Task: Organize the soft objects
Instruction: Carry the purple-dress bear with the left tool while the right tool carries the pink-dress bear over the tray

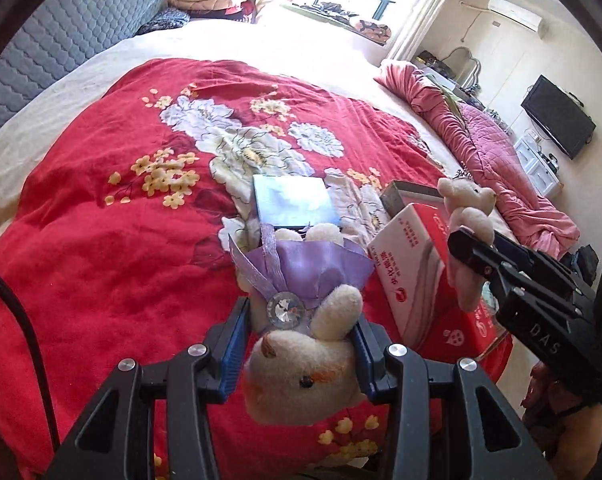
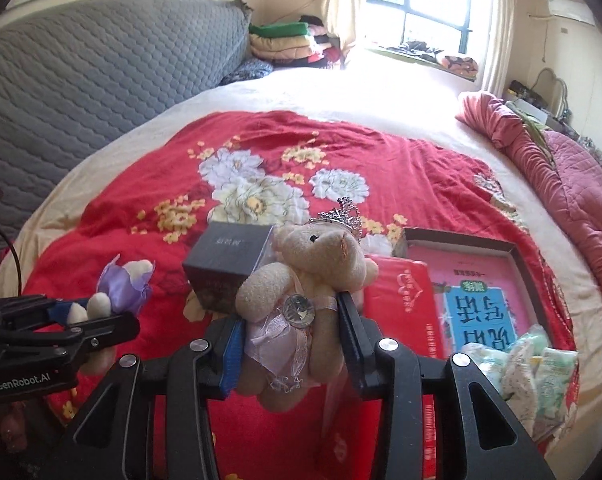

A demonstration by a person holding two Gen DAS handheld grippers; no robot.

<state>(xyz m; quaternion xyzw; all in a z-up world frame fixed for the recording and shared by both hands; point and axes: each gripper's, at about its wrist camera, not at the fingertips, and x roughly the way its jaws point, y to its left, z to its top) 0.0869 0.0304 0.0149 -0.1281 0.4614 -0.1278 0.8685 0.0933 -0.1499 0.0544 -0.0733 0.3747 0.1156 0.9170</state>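
Each gripper carries one plush bear clear of the red floral bedspread (image 2: 113, 216), ready to be sorted: the left gripper (image 1: 297, 344) has its fingers pinching the bear in the lilac dress (image 1: 301, 320) head-down, and the right gripper (image 2: 289, 340) has its fingers pinching the crowned bear (image 2: 301, 292) at the waist. Hard things crowd the bed below, namely a dark box (image 2: 229, 264), a red carton (image 2: 401, 304) and an open tray with a book (image 2: 481, 300), and packets (image 2: 521, 368) lie beside them, so either bear must be put down away from them.
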